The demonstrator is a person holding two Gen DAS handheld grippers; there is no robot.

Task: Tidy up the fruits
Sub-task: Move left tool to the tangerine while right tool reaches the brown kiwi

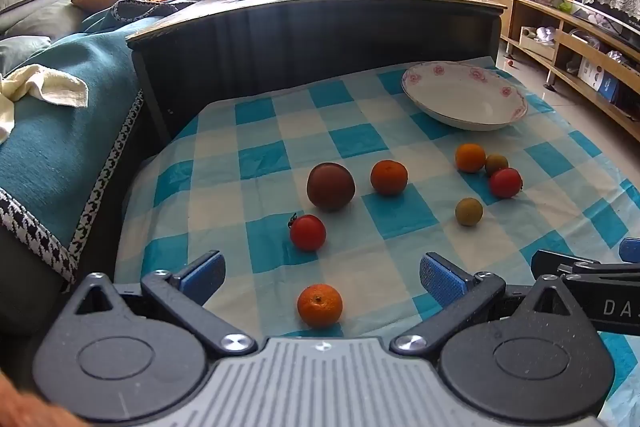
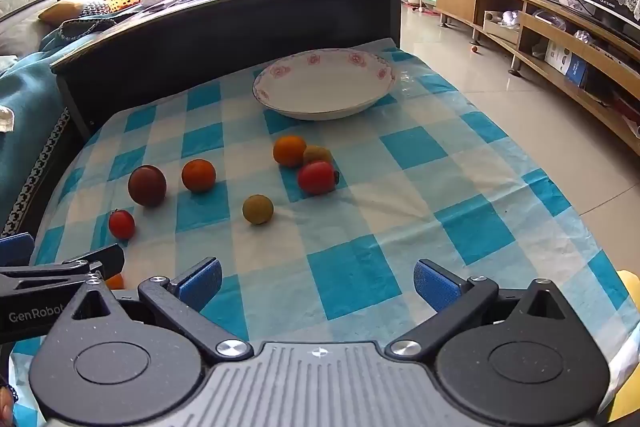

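Nothing sorted yet: white floral-rimmed ceramic bowl empty, all fruit loose on the blue-and-white checked tabletop.

Scattered short of the bowl: dark red plum, orange tangerines, red tomatoes, small green-brown fruits. Left tongs tilted downward, jaws wide apart, nearest tangerine just ahead, untouched. Right tongs likewise angled down, apart, gripping nothing.

Before you: blue-and-white checked plastic tablecloth; round white ceramic bowl, pink flowers round its rim; orange tangerines; red tomatoes; dark maroon round fruit; small olive-green fruits.
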